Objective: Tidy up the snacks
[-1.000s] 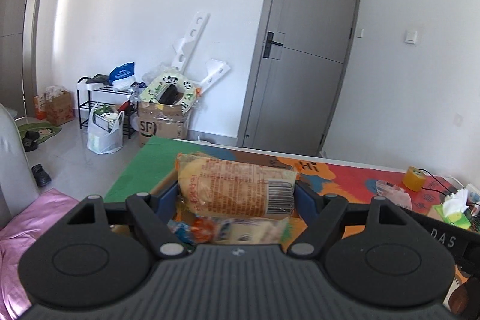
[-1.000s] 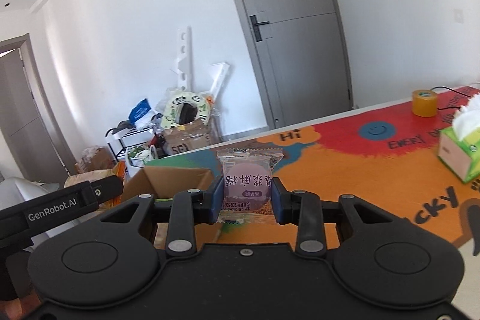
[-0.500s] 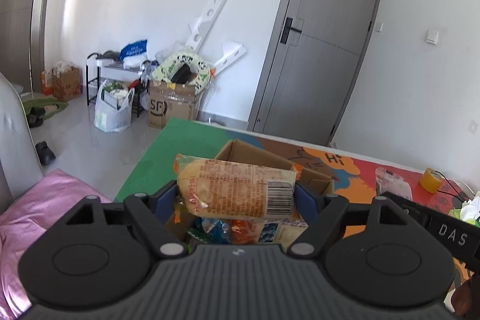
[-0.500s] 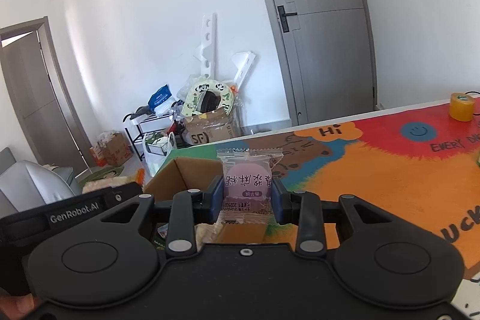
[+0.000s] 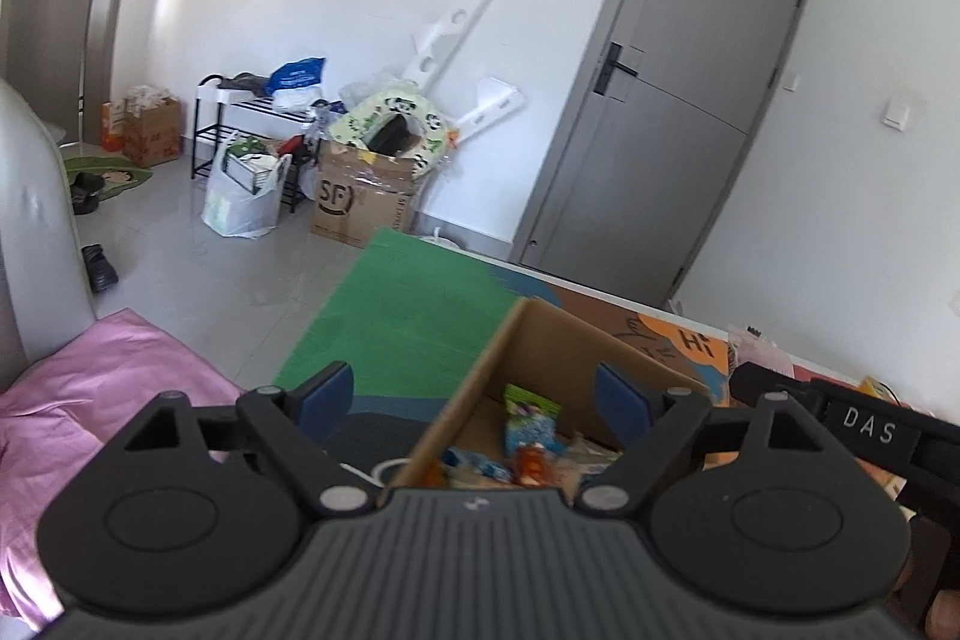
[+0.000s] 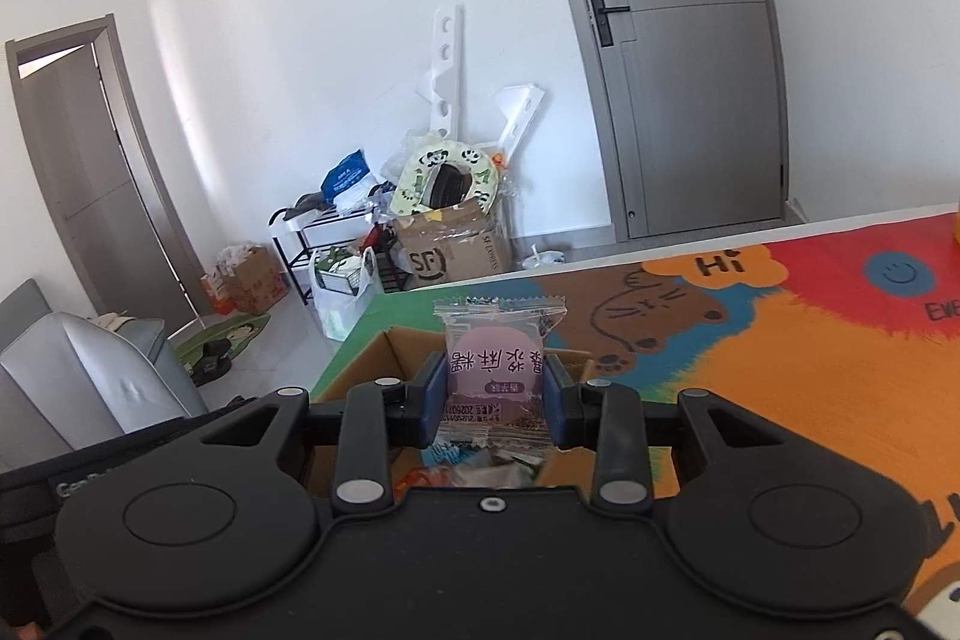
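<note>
An open cardboard box (image 5: 540,334) holding several snack packets (image 5: 531,424) stands on the colourful table mat. My left gripper (image 5: 477,397) hangs over the box's left wall, its jaws opening wide with nothing between them. In the right wrist view, my right gripper (image 6: 495,397) is shut on a clear packet with a pink round snack (image 6: 497,364), held upright just above the same box (image 6: 366,370). Loose packets show under it inside the box.
The mat (image 6: 780,352) spreads to the right with cartoon prints. The right gripper's black body (image 5: 864,430) sits close at the right of the left wrist view. A pink cloth (image 5: 90,388) and a grey chair (image 6: 90,370) lie left of the table.
The yellow-orange packet that my left gripper held is gone from its jaws, which now stand wider. Both grippers have moved over the box. The right gripper still holds its pink snack.
</note>
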